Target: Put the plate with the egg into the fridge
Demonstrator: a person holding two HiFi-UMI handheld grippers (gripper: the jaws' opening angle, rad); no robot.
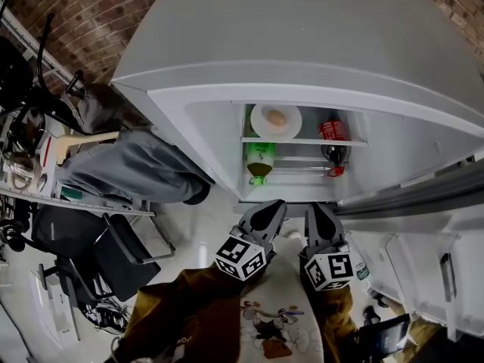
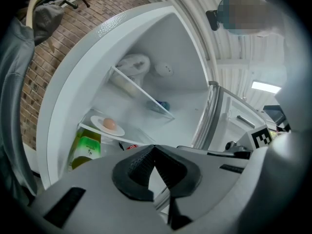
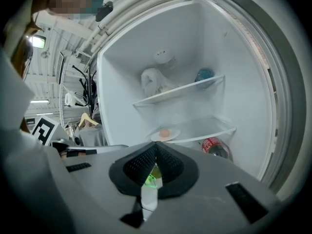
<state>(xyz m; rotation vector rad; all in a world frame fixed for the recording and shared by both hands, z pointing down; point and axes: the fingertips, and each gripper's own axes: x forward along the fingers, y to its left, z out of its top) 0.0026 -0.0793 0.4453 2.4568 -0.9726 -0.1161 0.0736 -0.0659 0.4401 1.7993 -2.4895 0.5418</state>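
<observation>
My left gripper [image 1: 274, 206]: jaws closed together, empty, in front of the open fridge [image 1: 219, 127].
My right gripper [image 1: 316, 209]: just beside it, closed and empty too.
Plate [image 1: 259, 123]: on the fridge shelf [image 1: 352, 141], carrying the egg [image 1: 277, 117], well apart from both grippers.
Done: I judge the plate placed.
Left: the door [image 1: 412, 195] stands open, so perhaps closing it.
Count: two grippers, one green bottle [image 1: 259, 161], one plate, one egg, one red-labelled bottle [image 1: 333, 131].
</observation>
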